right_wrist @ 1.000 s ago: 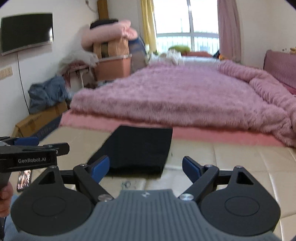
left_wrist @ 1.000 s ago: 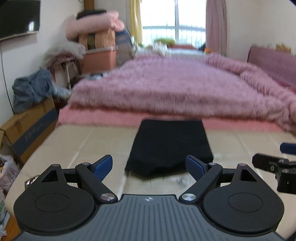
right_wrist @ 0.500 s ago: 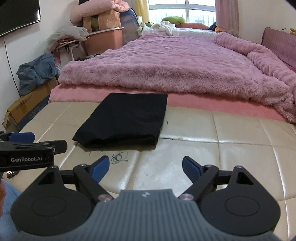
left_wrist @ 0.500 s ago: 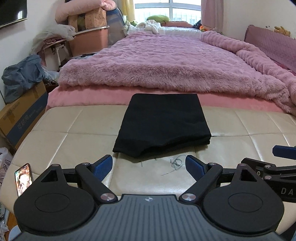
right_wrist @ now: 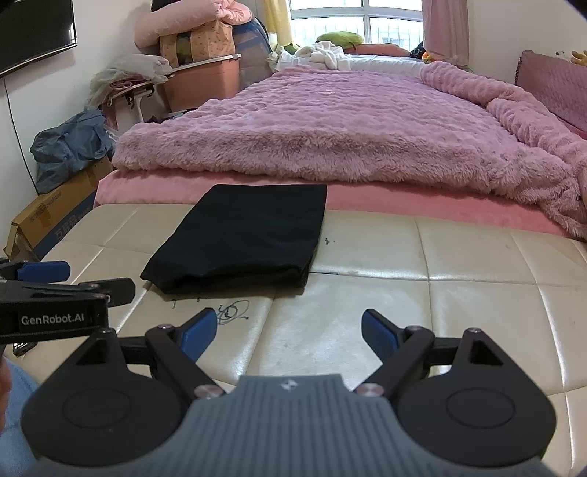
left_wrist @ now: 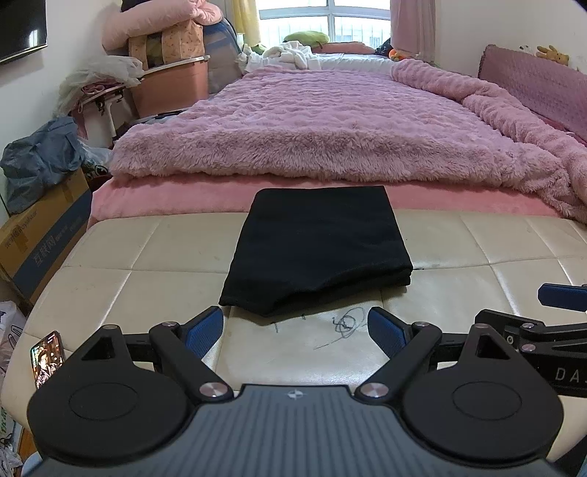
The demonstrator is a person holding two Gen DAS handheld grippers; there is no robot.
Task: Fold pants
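The black pants (left_wrist: 315, 253) are laid as a compact folded stack on the cream bench (left_wrist: 146, 257) — folding looks finished, so the left gripper (left_wrist: 295, 330) and right gripper (right_wrist: 288, 332) are held back, spread, gripping nothing.

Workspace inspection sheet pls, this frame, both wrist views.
Surface: cream tufted bench, pen scribble near front edge.
Job's things: black pants folded into a flat rectangle, far edge against the pink mattress.
Clutter: phone with lit screen on the bench's left edge.
Grippers: left gripper open, empty, short of the pants; right gripper open, empty.
Cables: nothing seen on the bench.
Surroundings: pink blanket, cardboard box, storage bin, window.
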